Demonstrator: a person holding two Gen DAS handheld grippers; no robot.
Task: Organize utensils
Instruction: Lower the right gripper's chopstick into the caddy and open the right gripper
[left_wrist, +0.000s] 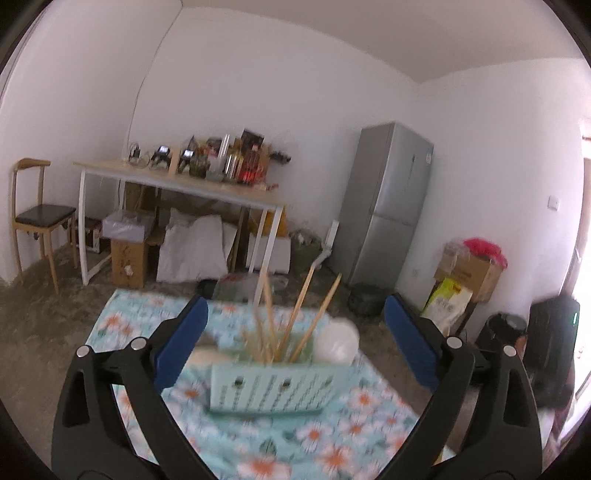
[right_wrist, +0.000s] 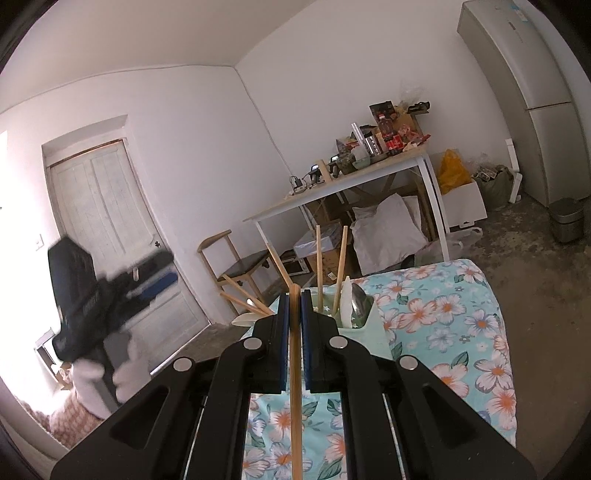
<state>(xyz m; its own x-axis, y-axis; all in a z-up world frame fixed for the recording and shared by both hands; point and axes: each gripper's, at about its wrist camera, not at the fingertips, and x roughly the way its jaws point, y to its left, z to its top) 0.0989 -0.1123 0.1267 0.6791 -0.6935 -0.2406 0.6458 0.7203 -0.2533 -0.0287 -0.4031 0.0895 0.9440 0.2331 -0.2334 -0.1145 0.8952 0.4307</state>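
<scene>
The left gripper (left_wrist: 295, 321) stood with its blue-padded jaws spread wide and nothing between them, hovering in front of a pale green perforated utensil holder (left_wrist: 271, 389) that rested on a floral tablecloth (left_wrist: 332, 443). Several wooden chopsticks (left_wrist: 295, 317) stood in the holder at splayed angles, and a white spoon (left_wrist: 338, 341) leaned at its right end; a second pale, rounded item at the holder's left end was too blurred to identify. The left wrist view was smeared by motion around the holder. The right gripper (right_wrist: 294, 297) was closed tight on a single chopstick (right_wrist: 295, 387) — the stick ran lengthwise between the pads, its near end trailing back toward the camera and its far tip just showing past the fingertips. That tip lay close above the holder's rim; whether it touched could not be determined. In the right wrist view the holder also contained a metal spoon (right_wrist: 359, 297) at its right compartment. Behind the work surface were a cluttered wooden table (left_wrist: 207, 186), a chair (left_wrist: 37, 221) and a silver refrigerator (left_wrist: 388, 206).
</scene>
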